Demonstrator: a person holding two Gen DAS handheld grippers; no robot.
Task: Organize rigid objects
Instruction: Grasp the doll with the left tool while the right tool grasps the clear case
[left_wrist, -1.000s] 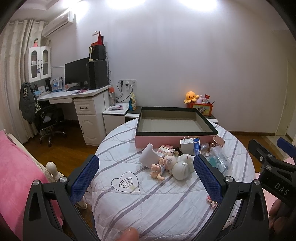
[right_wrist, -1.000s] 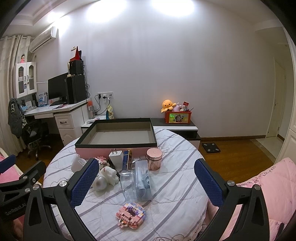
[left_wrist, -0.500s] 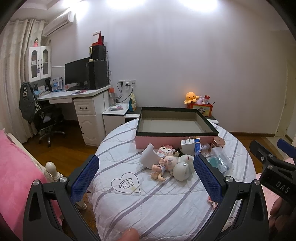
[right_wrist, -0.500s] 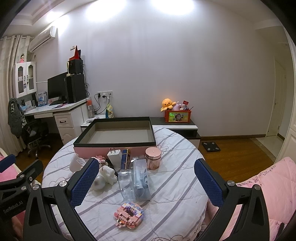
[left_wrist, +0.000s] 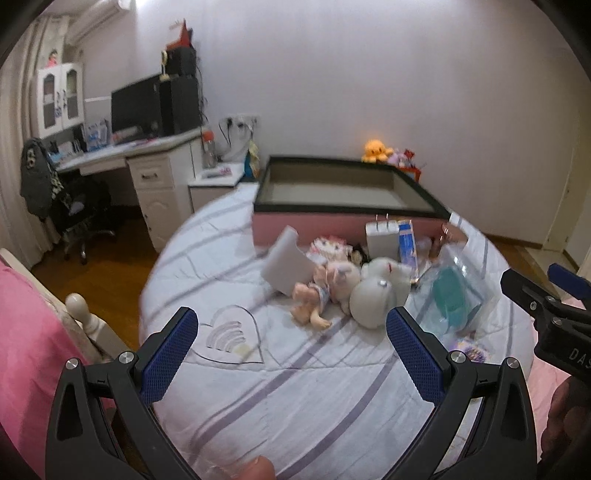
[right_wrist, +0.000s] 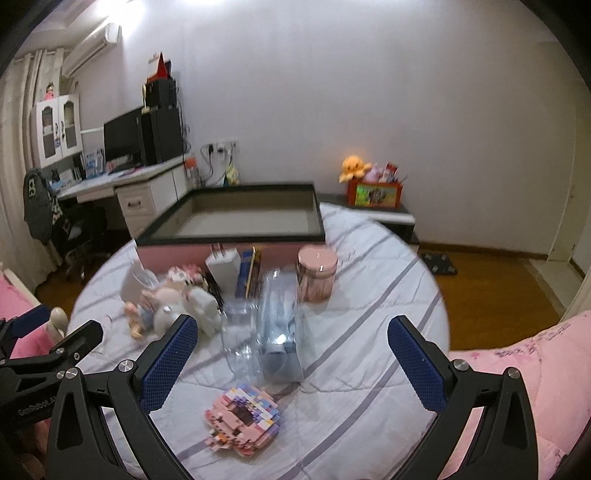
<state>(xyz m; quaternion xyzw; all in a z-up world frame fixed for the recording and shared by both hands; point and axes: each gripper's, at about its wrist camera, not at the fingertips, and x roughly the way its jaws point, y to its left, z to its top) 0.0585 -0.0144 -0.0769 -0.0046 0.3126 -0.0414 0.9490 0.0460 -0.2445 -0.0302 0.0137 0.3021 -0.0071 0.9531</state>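
Note:
A pink box with a black rim (left_wrist: 347, 177) (right_wrist: 236, 236) stands empty at the back of a round table with a striped cloth (left_wrist: 295, 387) (right_wrist: 369, 332). In front of it lie a white charger (left_wrist: 380, 236) (right_wrist: 223, 267), a blue carton (left_wrist: 406, 242), a pink round tin (right_wrist: 317, 273), a clear plastic case (right_wrist: 277, 332) (left_wrist: 454, 295), a pink brick model (right_wrist: 242, 421), a white foam piece (left_wrist: 286, 264) and soft dolls (left_wrist: 354, 291) (right_wrist: 170, 299). My left gripper (left_wrist: 293, 354) and right gripper (right_wrist: 291, 363) are both open and empty above the table's near side.
A desk with a monitor (left_wrist: 136, 107) and an office chair (left_wrist: 74, 206) stand at the left. A low cabinet with plush toys (right_wrist: 369, 184) is behind the table. Pink bedding lies at the left (left_wrist: 26, 332) and at the right (right_wrist: 517, 369).
Both grippers have moved forward and tilted down toward the table, so the objects look larger. Both stay open and empty.

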